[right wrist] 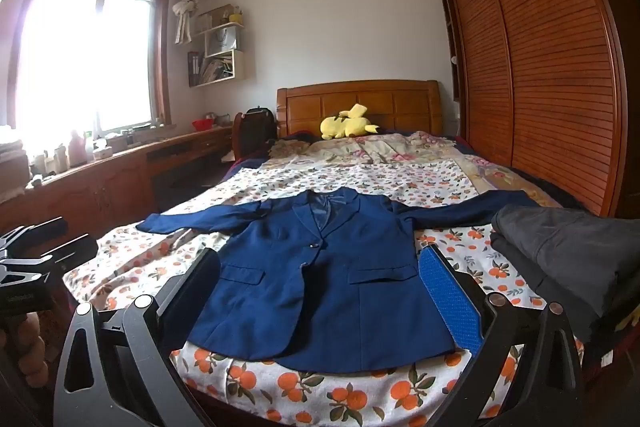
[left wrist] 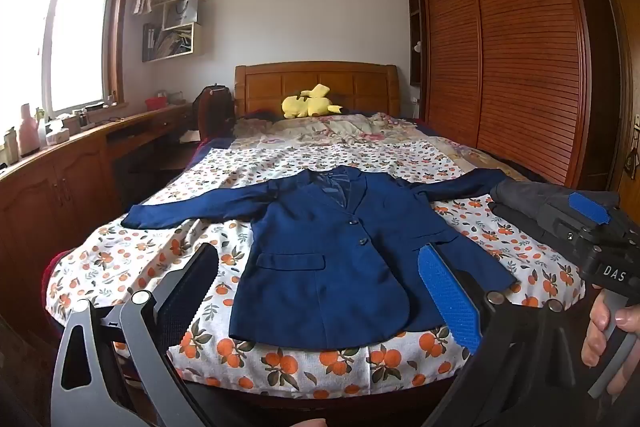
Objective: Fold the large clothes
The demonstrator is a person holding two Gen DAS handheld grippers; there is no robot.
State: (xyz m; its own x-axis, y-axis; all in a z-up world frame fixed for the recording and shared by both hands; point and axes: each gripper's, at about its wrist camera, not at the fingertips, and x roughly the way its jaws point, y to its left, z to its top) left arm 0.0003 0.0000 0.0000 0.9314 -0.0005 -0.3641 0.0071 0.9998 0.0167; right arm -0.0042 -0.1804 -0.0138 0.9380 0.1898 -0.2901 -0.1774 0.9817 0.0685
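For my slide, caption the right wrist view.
Open right gripper hovers above a navy blazer spread flat on an orange-print bedsheet, folded dark clothes alongside.

Yellow plush toy (left wrist: 306,101) by headboard (left wrist: 316,83); slatted wardrobe (left wrist: 512,47) right.

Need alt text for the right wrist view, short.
A navy blazer lies flat and buttoned, sleeves spread, on a bed covered in an orange-print sheet, framed by the open right gripper. Folded dark clothes sit to its right; a yellow plush toy rests by the headboard.
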